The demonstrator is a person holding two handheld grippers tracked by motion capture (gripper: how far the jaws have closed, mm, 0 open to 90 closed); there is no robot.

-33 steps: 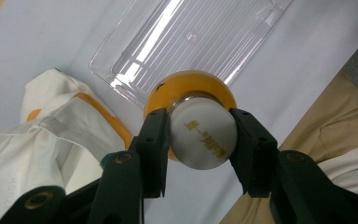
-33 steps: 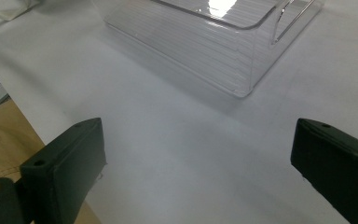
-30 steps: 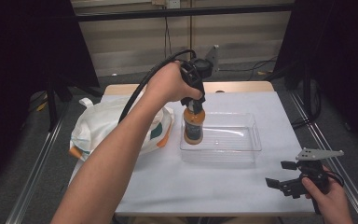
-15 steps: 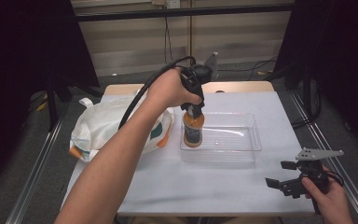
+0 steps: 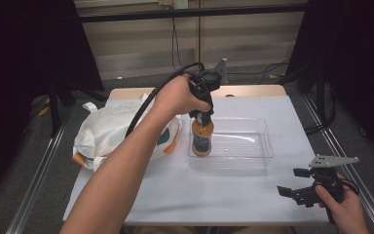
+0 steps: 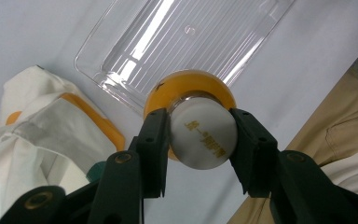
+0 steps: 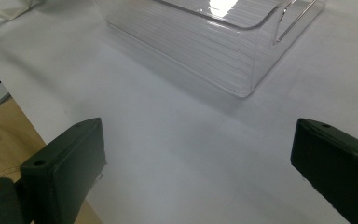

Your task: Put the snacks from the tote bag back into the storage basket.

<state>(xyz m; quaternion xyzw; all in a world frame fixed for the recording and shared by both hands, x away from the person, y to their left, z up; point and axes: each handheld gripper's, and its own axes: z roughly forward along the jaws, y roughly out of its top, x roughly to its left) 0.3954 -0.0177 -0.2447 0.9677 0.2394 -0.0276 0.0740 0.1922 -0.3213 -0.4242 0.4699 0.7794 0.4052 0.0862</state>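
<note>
Holding the orange bottle [image 5: 202,138] by its white cap [image 6: 204,139], the left gripper [image 5: 204,115] grips tight. Lower it straight into the clear tray's [image 5: 263,141] left end, then let go.

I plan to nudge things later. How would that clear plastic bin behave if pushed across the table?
The clear bin looks thin-walled and holds nothing but the orange bottle at its left end, so it is probably light and would slide easily on the smooth white table. Its broad, low shape makes tipping unlikely. A push could topple the tall bottle once the left gripper lets go.
</note>
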